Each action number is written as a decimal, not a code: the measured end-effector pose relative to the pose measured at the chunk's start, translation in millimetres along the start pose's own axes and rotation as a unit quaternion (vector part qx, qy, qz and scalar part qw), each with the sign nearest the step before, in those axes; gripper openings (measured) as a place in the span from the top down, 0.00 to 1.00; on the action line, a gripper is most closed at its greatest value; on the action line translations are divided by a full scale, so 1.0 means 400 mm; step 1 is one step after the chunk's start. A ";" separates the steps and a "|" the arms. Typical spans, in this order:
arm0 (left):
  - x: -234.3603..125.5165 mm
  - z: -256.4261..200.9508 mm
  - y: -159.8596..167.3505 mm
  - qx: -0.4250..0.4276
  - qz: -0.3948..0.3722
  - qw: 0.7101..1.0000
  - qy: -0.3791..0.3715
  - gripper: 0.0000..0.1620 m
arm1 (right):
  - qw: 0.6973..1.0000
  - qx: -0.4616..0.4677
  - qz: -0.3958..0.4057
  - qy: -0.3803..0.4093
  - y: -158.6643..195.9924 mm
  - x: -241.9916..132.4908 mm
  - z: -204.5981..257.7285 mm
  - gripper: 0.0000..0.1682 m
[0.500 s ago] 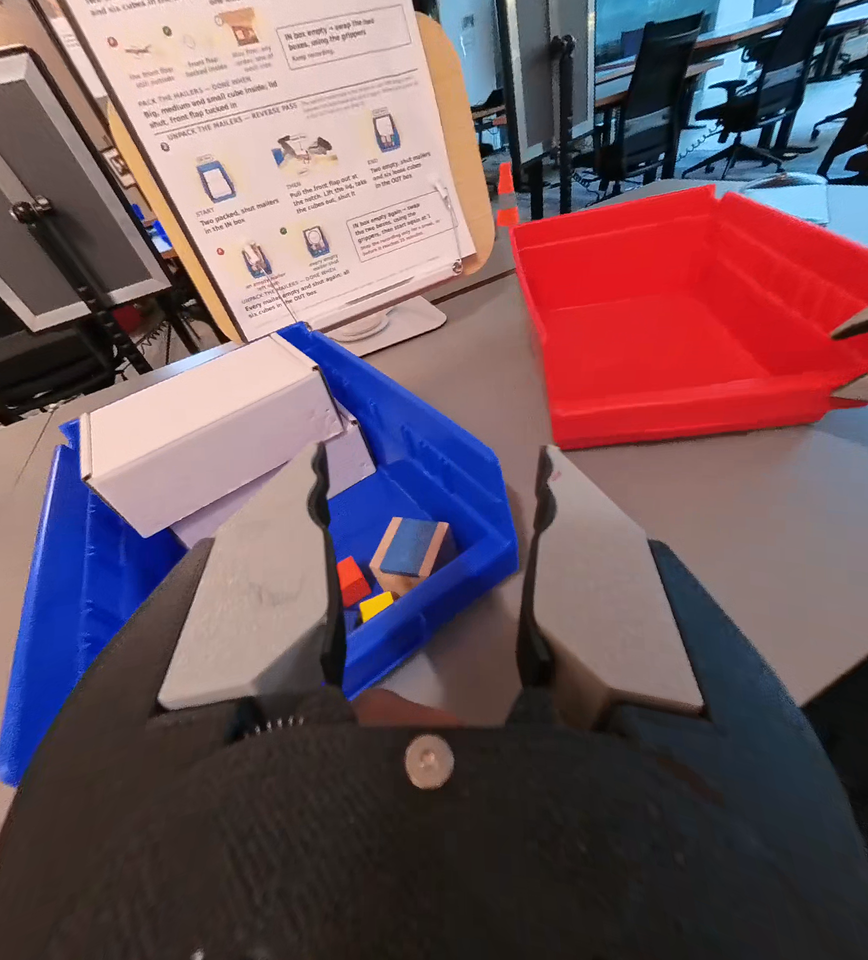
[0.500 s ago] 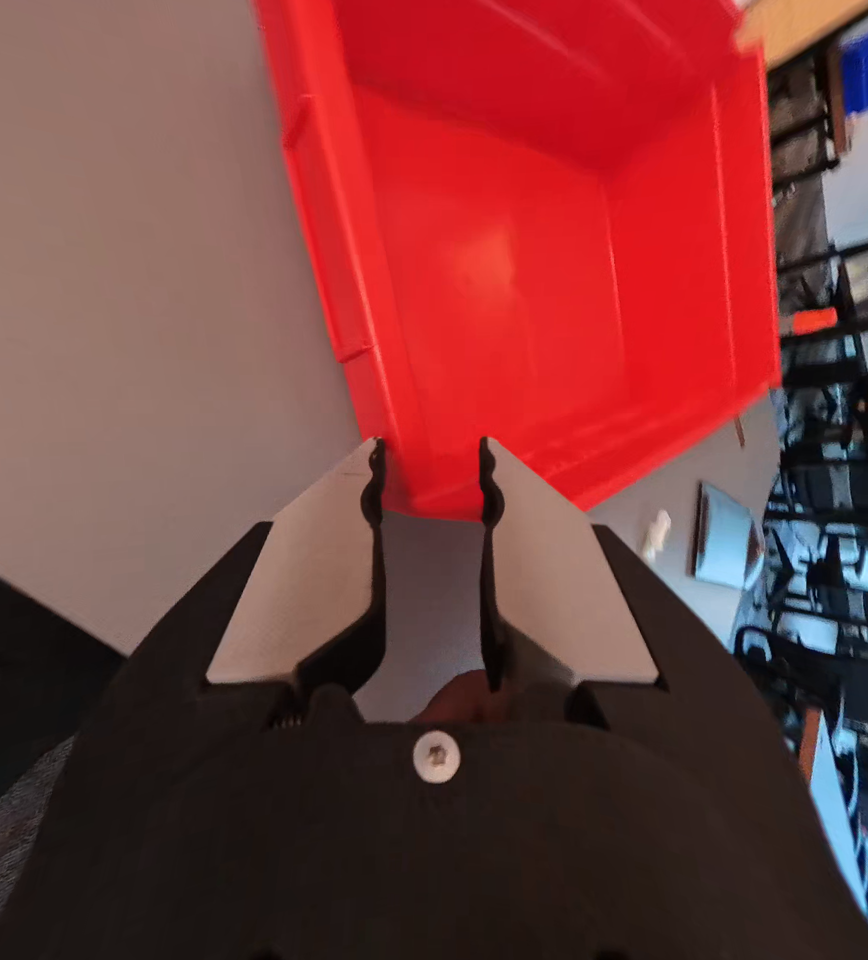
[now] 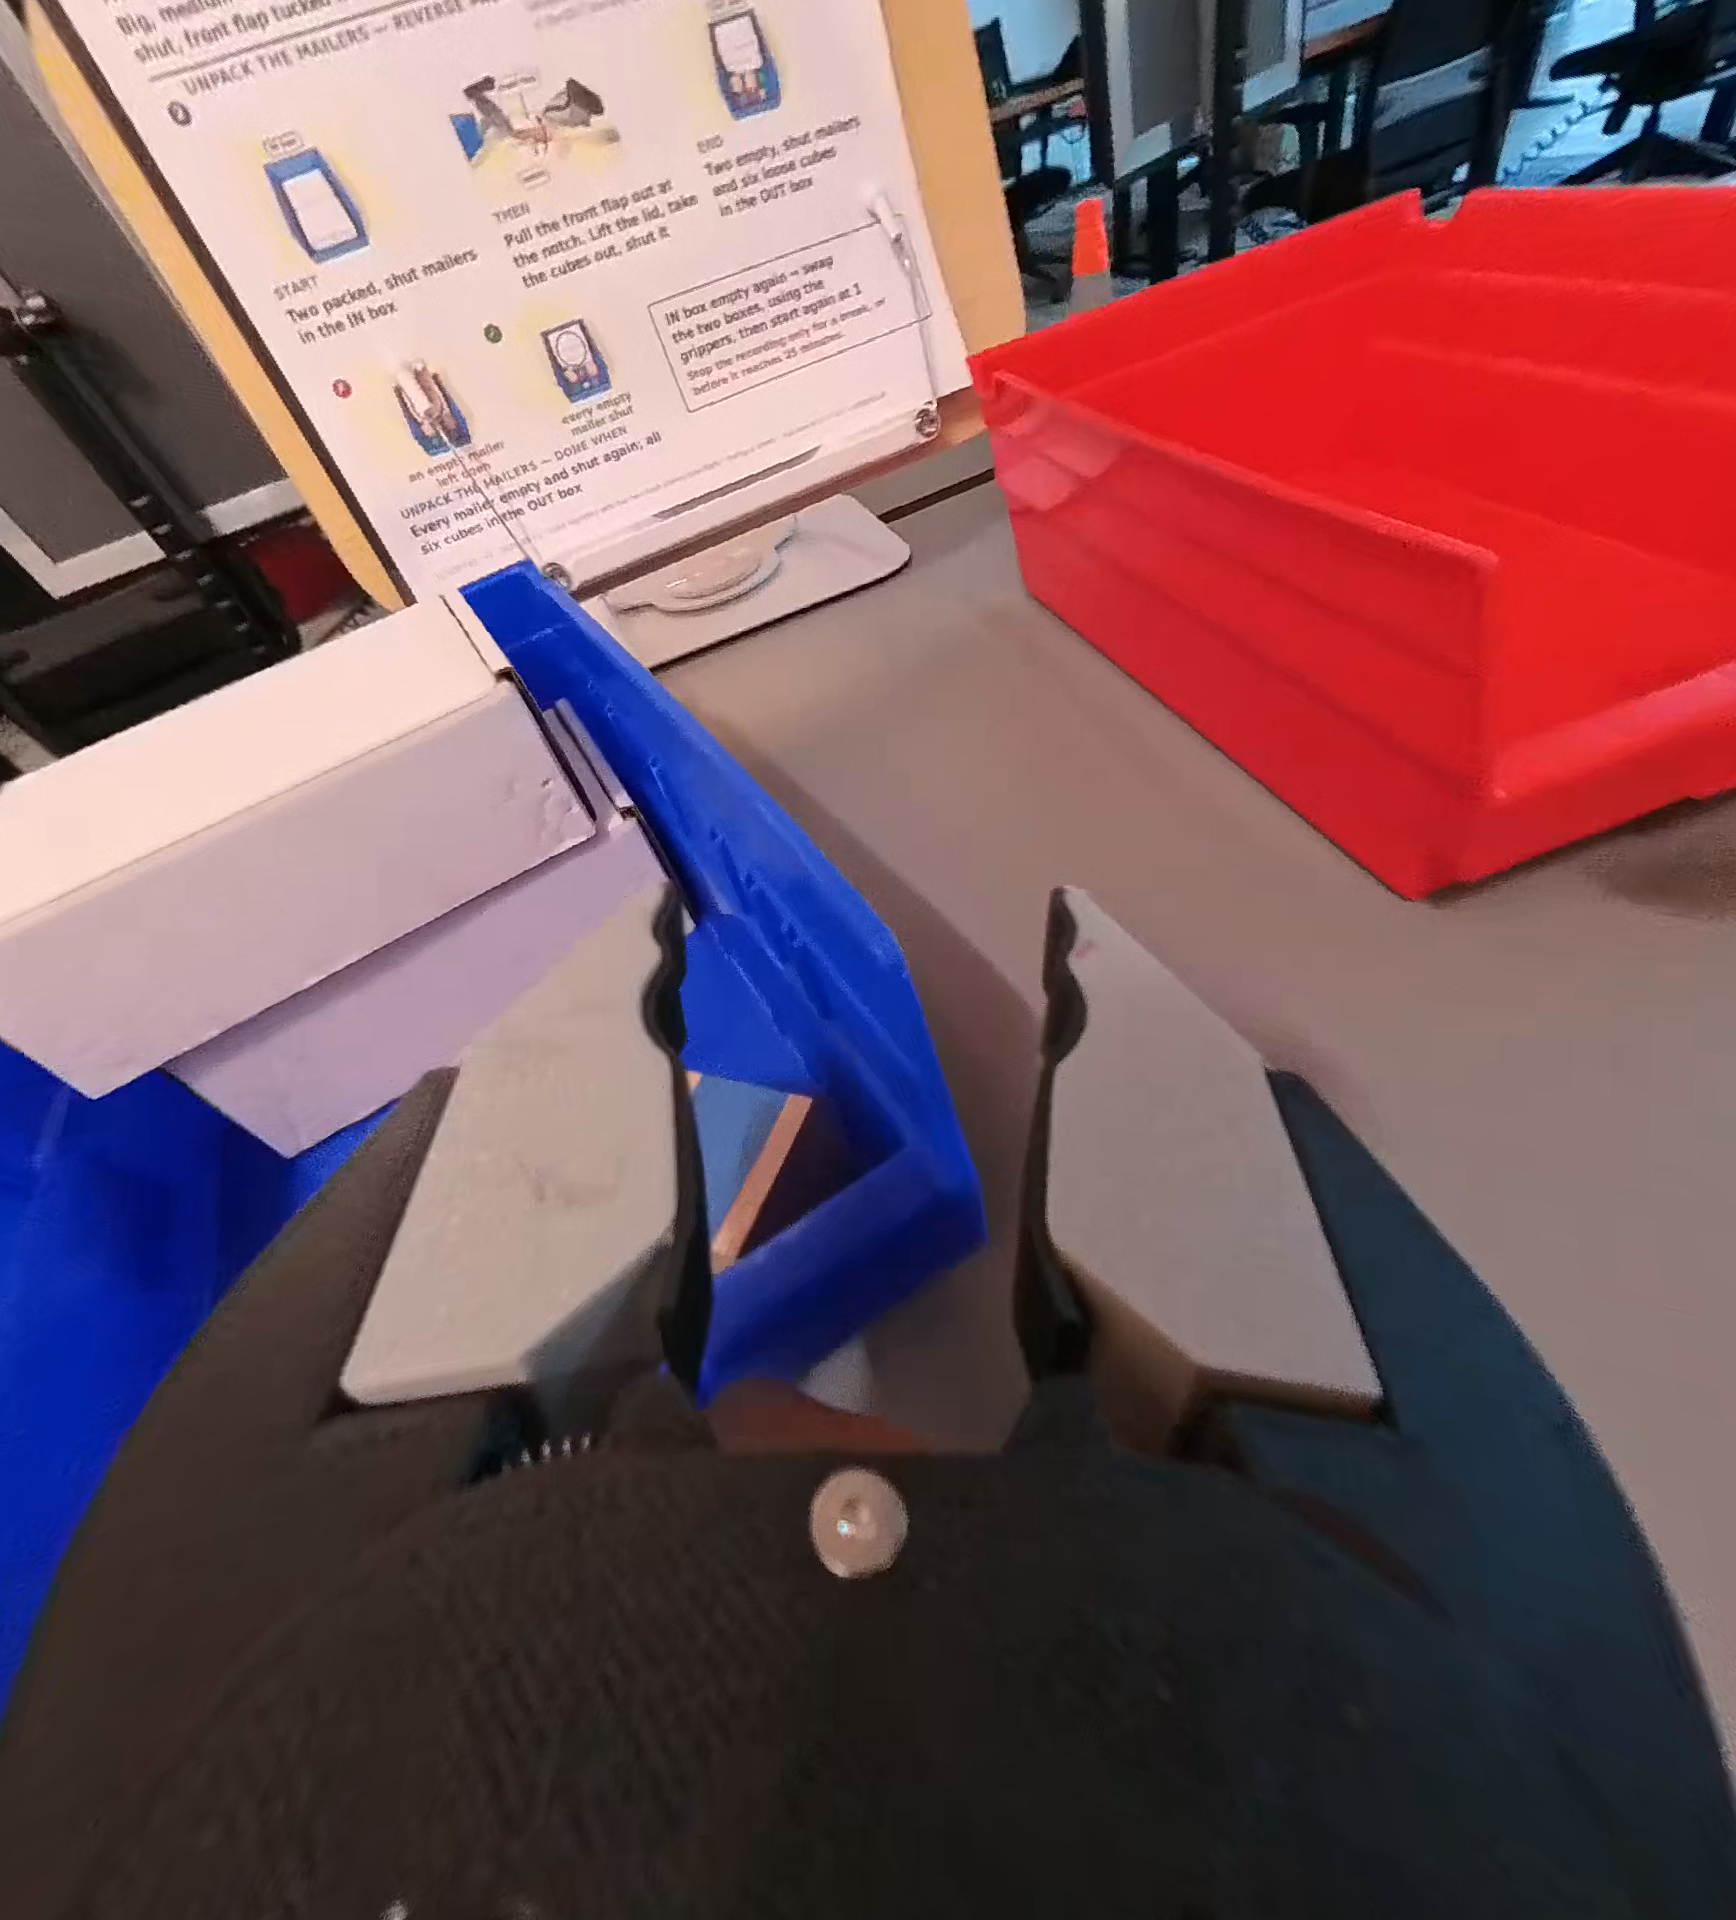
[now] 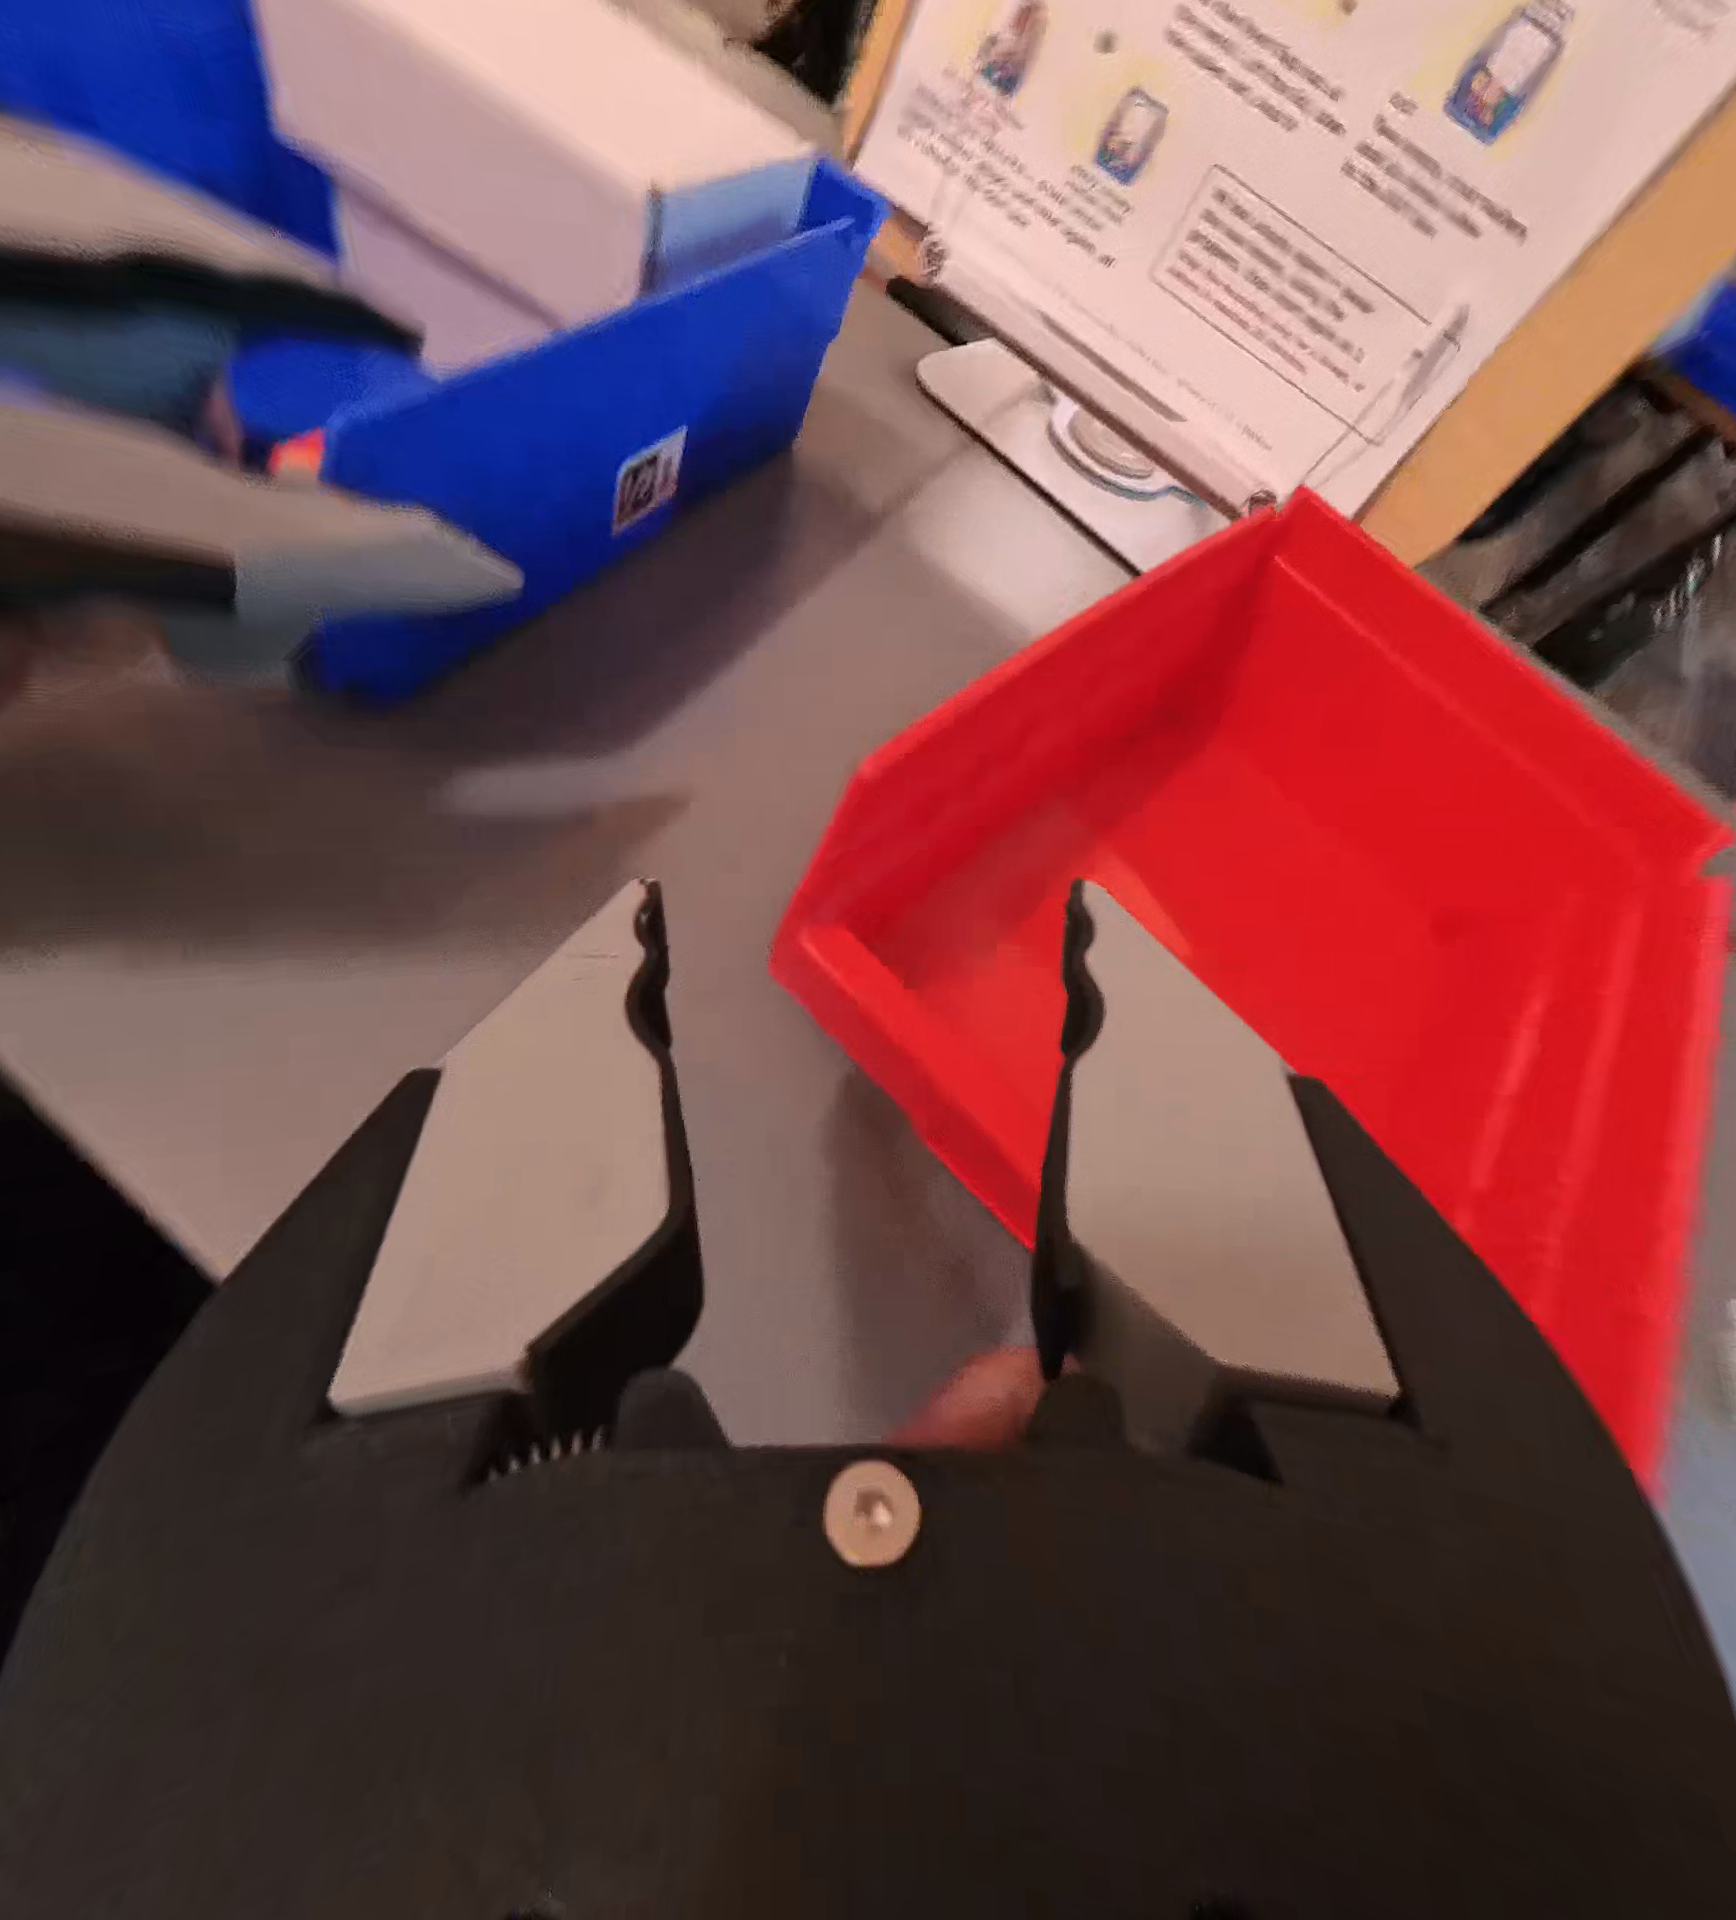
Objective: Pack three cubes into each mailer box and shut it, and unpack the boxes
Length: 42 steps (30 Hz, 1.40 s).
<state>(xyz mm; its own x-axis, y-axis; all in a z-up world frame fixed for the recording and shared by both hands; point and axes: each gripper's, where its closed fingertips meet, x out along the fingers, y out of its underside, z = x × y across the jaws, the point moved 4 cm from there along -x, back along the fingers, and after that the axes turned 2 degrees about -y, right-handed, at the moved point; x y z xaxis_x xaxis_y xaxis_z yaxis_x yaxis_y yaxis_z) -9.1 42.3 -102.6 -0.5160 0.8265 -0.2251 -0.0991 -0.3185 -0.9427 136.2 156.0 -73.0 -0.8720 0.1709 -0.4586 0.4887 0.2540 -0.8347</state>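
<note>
Blue bin [image 3: 802,997] sits on the grey table [image 3: 1363,1143] at the left side, w/ two white mailer boxes [image 3: 251,831] stacked inside, both shut; the upper one lies tilted across the lower and pokes above the bin's rim. Left gripper [image 3: 859,914] has its jaws spread wide, nothing between the pads; its two fingers straddle the bin's near right corner, left finger [image 3: 542,1174] over the inside, right finger [image 3: 1176,1195] over bare table outside. Can't tell if either finger touches the plastic. A wood-coloured edge of something shows in the bin just behind the left finger, mostly hidden, so can't say for sure it's a cube.

Red bin [image 3: 1415,582] stands well apart to the right on the same table, nothing seen in it. Right gripper [image 4: 859,904] is also spread apart and holds nothing; its right finger [image 4: 1186,1195] overlaps the red bin's [image 4: 1363,883] near corner in the right wrist view, left finger over bare table [image 4: 220,935]. Contact w/ the bin: can't tell, view is blurred.

From the right wrist view the blue bin [image 4: 573,436] shows at upper left w/ a small sticker [image 4: 650,480] on its side wall, mailer boxes [image 4: 531,145] rising above it, and the left gripper [image 4: 344,582] as a grey smear at the bin's near end. Small orange/red bits [image 4: 298,454] inside the bin beside that gripper, too blurred to name.

Behind both bins, an instruction sheet [image 3: 531,260] on a stand [image 3: 739,561] faces the cameras. Office chairs [image 3: 1674,62] further back.
</note>
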 end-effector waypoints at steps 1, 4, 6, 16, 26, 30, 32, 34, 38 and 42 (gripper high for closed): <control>0.014 -0.001 0.004 -0.003 0.001 1.000 -0.002 0.62 | 0.999 0.032 -0.006 0.015 -0.009 0.033 0.005 0.53; 0.044 0.016 0.017 0.009 0.012 1.000 -0.028 0.69 | 0.993 0.034 0.011 0.110 0.014 0.111 -0.017 0.51; 0.053 0.009 0.022 -0.003 0.022 1.000 -0.003 0.76 | 0.989 0.013 0.026 0.144 0.041 0.142 -0.030 0.56; -0.029 0.197 0.086 -0.033 0.018 0.997 -0.065 0.99 | 0.984 0.001 0.090 0.152 0.100 0.077 -0.113 0.92; -0.090 0.271 0.116 -0.047 0.032 0.991 -0.122 1.00 | 0.975 0.033 0.116 0.185 0.125 0.095 -0.143 0.96; -0.093 0.270 0.113 -0.057 0.044 0.991 -0.110 1.00 | 0.966 0.035 0.149 0.207 0.125 0.080 -0.120 0.95; -0.094 0.266 0.111 -0.053 0.044 0.992 -0.106 1.00 | 0.965 0.042 0.163 0.202 0.122 0.068 -0.102 0.96; -0.096 0.260 0.107 -0.055 0.041 0.992 -0.102 0.99 | 0.965 0.057 0.172 0.192 0.123 0.056 -0.088 0.98; -0.100 0.247 0.092 -0.047 0.029 0.994 -0.092 0.97 | 0.961 0.062 0.189 0.192 0.131 0.032 -0.089 0.97; -0.102 0.243 0.091 -0.033 0.032 0.994 -0.098 0.99 | 0.956 0.080 0.201 0.198 0.152 0.008 -0.122 0.96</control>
<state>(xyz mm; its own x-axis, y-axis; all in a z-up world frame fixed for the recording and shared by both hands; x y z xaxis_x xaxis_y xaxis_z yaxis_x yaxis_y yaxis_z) -74.2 -48.2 -103.9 -0.6764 0.6970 -0.2379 -0.0083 -0.3303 -0.9439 164.4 218.6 -110.3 -0.5211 0.5787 -0.6274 0.7442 -0.0519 -0.6660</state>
